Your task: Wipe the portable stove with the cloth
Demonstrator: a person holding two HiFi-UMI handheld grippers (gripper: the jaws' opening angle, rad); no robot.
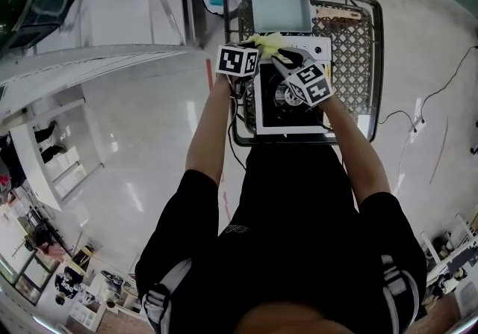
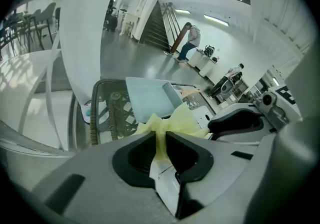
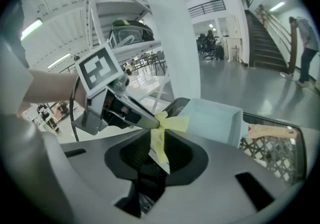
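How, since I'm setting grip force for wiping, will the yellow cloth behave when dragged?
Probably floppy: the cloth crumples into folds where the left gripper pinches it. Likely light and thin: only a narrow strip sits in the right gripper. Dragged over the stove, it may bunch rather than stay flat.

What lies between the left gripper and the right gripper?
The yellow cloth: the left gripper and right gripper both pinch it, shown in both gripper views.

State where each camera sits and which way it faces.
Head view: on the head, steeply down at the stove; forearms, torso show.
Left gripper view: on the left gripper, looking along jaws pinching the cloth, toward the tray.
Right gripper view: on the right gripper, same cloth pinched; left gripper opposite.
Both gripper views share cloth and tray.
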